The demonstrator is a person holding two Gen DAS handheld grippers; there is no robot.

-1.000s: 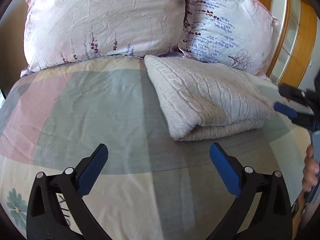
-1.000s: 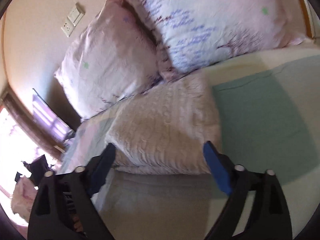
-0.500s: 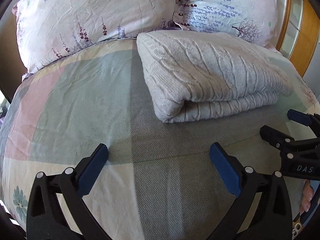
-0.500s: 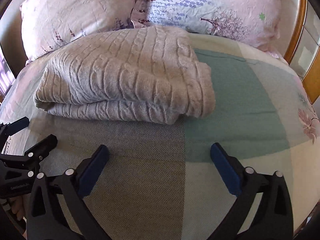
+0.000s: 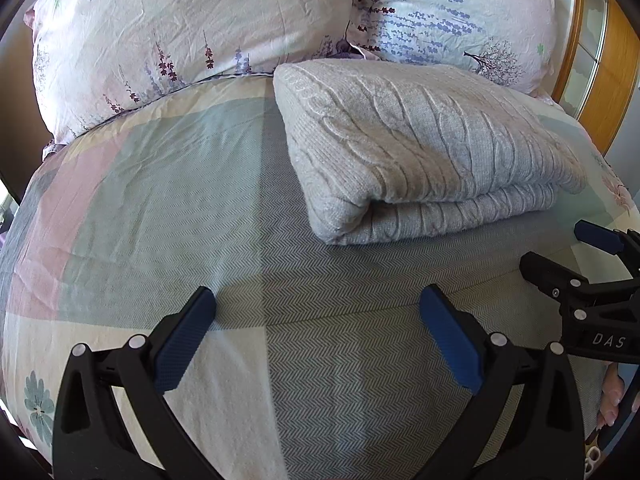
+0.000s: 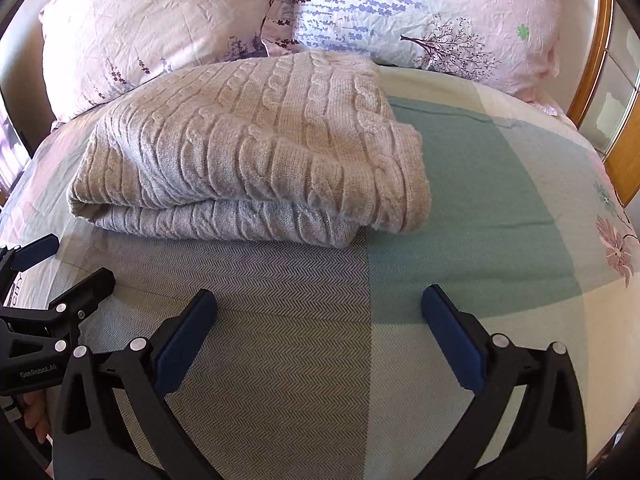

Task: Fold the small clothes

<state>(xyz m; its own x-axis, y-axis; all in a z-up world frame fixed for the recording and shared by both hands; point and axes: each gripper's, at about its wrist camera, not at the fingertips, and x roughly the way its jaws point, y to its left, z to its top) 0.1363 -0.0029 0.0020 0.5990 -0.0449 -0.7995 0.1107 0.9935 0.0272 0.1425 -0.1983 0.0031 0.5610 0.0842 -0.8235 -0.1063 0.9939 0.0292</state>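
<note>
A beige cable-knit sweater (image 5: 420,148) lies folded in a thick rectangle on the checked bedspread (image 5: 180,200), just in front of the pillows. It also shows in the right wrist view (image 6: 248,144). My left gripper (image 5: 318,332) is open and empty, hovering over the bedspread a short way in front of the sweater's left end. My right gripper (image 6: 320,332) is open and empty in front of the sweater's right end. Each gripper shows at the edge of the other's view, the right gripper (image 5: 576,256) and the left gripper (image 6: 68,264).
Two floral pillows (image 5: 192,40) (image 5: 452,16) lean at the head of the bed behind the sweater. A wooden frame with glass panels (image 5: 600,80) stands at the right. The bedspread (image 6: 500,208) stretches to the right of the sweater.
Both grippers have dropped lower and closer to the bedspread and now face the folded sweater squarely. The right gripper swung from the left to straight ahead. The sweater has not moved.
</note>
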